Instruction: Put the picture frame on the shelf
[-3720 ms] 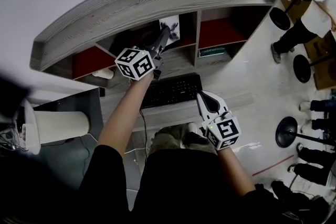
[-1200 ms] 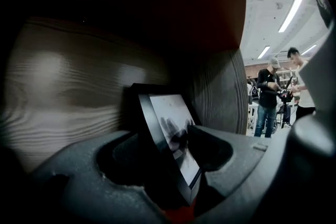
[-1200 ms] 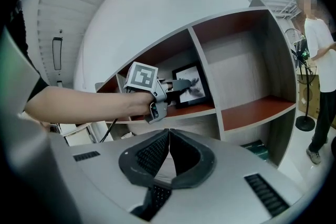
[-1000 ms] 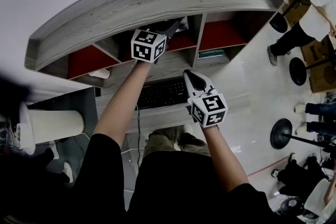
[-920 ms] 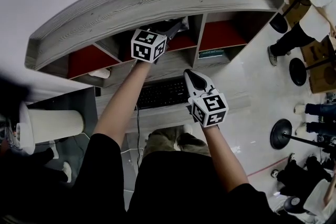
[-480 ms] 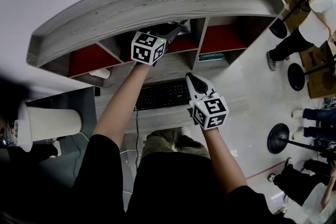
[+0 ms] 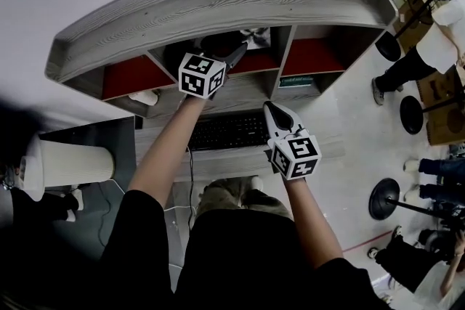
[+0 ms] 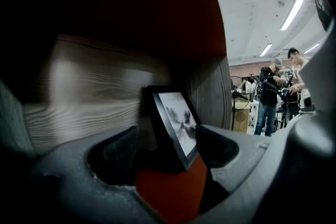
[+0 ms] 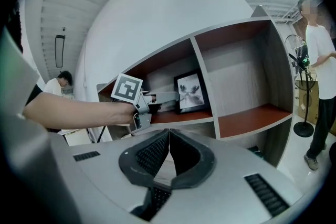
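The picture frame (image 7: 256, 36), black with a grey print, stands in the middle upper compartment of the wooden shelf (image 7: 218, 0). It leans back against the wall on the red floor (image 8: 173, 194). My left gripper (image 7: 236, 54) reaches level into that compartment. Its jaws have just been opening and stand wide apart. In the left gripper view the frame (image 8: 176, 123) shows in the gap just beyond the fingertips, touched by neither pad. The right gripper view shows the frame (image 9: 191, 92) upright beside the left gripper (image 9: 173, 97). My right gripper (image 9: 169, 136) hangs shut and empty over the desk, lower right (image 7: 272, 111).
A black keyboard (image 7: 225, 131) lies on the desk under the shelf. A green box (image 7: 294, 81) sits in the lower right compartment and a white object (image 7: 145, 96) in the lower left one. A white cylinder (image 7: 73, 163) stands far left. People and stool bases (image 7: 383, 200) are at right.
The left gripper has let go of the frame and drawn back a little out of the compartment. The frame stays standing on the shelf. The right gripper has hardly moved.
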`<control>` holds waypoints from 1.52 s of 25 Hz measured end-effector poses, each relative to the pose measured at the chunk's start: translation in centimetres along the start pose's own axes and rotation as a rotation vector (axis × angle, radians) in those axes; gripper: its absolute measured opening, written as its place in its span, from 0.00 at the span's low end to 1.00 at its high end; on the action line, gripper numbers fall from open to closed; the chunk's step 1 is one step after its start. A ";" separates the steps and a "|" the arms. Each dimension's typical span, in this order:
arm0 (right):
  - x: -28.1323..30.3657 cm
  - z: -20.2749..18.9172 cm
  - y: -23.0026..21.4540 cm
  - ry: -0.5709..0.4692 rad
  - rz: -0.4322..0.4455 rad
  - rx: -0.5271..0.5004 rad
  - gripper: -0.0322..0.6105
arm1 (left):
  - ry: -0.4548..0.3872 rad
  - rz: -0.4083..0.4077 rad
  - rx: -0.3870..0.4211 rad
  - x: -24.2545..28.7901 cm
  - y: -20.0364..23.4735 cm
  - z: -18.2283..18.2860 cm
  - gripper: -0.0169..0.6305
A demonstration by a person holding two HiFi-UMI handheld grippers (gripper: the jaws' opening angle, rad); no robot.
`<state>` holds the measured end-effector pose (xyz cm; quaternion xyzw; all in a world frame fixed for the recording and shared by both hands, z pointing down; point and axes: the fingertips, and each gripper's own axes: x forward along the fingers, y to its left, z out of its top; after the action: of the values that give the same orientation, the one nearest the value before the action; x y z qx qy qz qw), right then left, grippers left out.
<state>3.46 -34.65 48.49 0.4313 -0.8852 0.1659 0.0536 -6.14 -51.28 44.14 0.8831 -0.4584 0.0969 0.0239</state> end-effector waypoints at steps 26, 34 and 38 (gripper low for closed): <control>-2.6 2.0 10.5 -0.055 0.050 -0.080 0.07 | -0.181 0.543 -0.207 -40.0 -0.6 -3.3 0.08; -3.1 1.4 16.7 -0.038 0.017 -0.146 0.07 | -0.112 0.514 -0.277 -45.1 -1.2 -7.0 0.05; -3.2 1.1 18.8 -0.039 -0.010 -0.185 0.07 | -0.112 0.493 -0.267 -46.2 -0.6 -7.4 0.05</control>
<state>-9.22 -21.83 42.05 0.4321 -0.8954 0.0749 0.0770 -32.69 -12.82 42.53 0.7380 -0.6686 -0.0103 0.0905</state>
